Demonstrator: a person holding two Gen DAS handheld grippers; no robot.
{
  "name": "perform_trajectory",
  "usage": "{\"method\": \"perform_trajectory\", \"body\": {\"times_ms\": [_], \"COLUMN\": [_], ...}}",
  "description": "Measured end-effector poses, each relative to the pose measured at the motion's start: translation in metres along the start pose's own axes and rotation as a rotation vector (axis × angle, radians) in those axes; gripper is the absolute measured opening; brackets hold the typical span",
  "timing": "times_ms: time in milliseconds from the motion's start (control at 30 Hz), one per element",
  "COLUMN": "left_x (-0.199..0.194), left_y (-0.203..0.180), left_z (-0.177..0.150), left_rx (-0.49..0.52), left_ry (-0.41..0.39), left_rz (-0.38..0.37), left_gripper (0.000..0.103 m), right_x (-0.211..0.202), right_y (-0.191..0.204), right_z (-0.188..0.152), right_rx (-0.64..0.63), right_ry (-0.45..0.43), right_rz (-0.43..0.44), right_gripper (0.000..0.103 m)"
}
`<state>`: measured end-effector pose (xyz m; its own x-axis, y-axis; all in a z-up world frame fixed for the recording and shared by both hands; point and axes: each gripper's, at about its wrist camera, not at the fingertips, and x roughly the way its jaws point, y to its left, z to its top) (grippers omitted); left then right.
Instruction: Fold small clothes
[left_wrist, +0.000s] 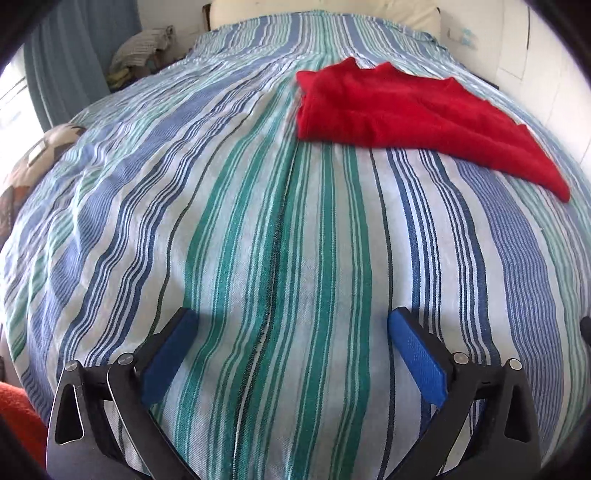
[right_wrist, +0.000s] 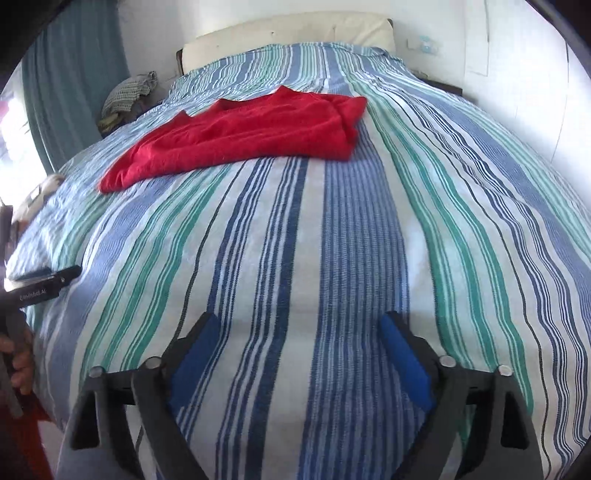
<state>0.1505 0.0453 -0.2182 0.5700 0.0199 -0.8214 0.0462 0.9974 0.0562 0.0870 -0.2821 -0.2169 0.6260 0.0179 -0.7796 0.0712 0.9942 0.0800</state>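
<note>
Left gripper (left_wrist: 291, 325) and right gripper (right_wrist: 297, 328) both angled downward, jaws spread wide with nothing between the blue pads (left_wrist: 421, 354), while a hand (right_wrist: 20, 360) grips the left gripper's handle.

Unclear white lettering on left gripper (right_wrist: 44, 284).

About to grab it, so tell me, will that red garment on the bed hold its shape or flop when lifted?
The red garment will probably flop: it lies soft and rumpled, with folds. It looks light, likely dragging over the striped bedspread if pushed.
</note>
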Motion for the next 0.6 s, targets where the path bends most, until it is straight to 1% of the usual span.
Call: {"method": "perform_trajectory", "body": {"times_ms": [67,600], "left_x": [0.0000,0.0007], "left_y": [0.0008,-0.0011], "left_z": [0.0004,-0.0035], "left_rx": [-0.009,0.015], "left_ry": [0.002,-0.021], "left_rz": [-0.008,0.000], "left_gripper": [0.103,0.102], "right_x": [0.0026,0.0055], "right_y": [0.0017,0.0052], "right_z": [-0.0016,-0.0061], "right_rx": [-0.004,-0.030], "right_ry": [-0.006,-0.027], "right_rz": [-0.004,-0.009], "right_gripper": [0.094,0.098]}}
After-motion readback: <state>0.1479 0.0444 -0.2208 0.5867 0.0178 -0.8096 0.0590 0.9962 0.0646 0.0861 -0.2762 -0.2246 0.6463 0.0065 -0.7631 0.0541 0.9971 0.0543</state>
